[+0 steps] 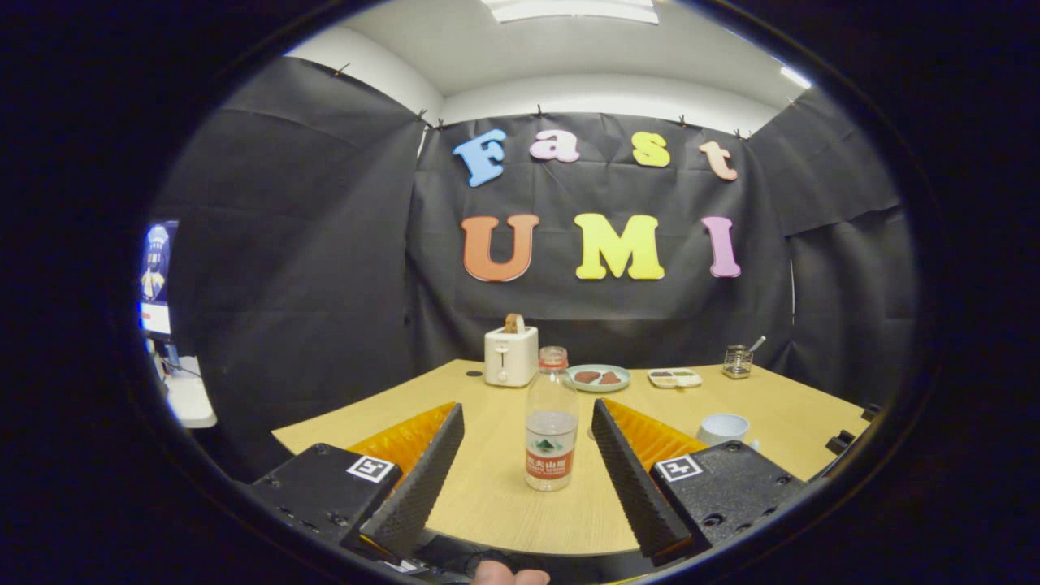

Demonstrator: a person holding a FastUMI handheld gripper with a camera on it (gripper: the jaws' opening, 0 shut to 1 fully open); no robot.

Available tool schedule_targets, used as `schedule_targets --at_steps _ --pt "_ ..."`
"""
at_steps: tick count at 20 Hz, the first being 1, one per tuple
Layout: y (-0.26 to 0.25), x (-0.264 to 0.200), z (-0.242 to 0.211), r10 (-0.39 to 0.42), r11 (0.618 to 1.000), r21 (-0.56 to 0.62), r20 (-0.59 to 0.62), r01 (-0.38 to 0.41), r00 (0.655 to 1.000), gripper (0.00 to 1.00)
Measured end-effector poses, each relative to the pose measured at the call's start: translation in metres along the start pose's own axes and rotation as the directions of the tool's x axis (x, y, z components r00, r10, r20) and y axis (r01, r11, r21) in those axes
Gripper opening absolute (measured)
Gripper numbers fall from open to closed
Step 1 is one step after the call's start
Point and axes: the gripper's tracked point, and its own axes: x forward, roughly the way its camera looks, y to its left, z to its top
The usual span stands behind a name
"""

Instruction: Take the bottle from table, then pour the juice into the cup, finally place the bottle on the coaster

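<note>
A clear plastic bottle (551, 422) with a red cap and red label stands upright on the wooden table (496, 496), partly filled with clear liquid. It sits in line with the gap between my fingers, a little beyond their tips. My gripper (526, 418) is open, its two black ribbed fingers (422, 479) spread wide and touching nothing. A pale blue-white cup (723, 427) stands to the right of the bottle, just past the right finger. A small dark round patch by the bottle's right side, partly hidden by that finger, may be the coaster.
A white toaster (510, 355) with a slice in it stands at the table's far side. Beside it lie a green plate (598, 377) with brown pieces, a small white tray (674, 378) and a glass holder (738, 361). A side table with a screen (158, 280) stands to the left.
</note>
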Motion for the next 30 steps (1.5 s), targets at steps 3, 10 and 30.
schedule_targets --at_steps 3,10,30 --pt "-0.005 0.022 -0.038 -0.036 0.999 -0.023 -0.032 0.036 0.999 1.0" --pt "-0.016 0.075 -0.078 -0.097 0.995 -0.021 -0.093 0.096 0.991 1.0" --pt "-0.009 0.141 -0.081 -0.098 0.985 -0.156 -0.17 0.072 0.981 0.84"
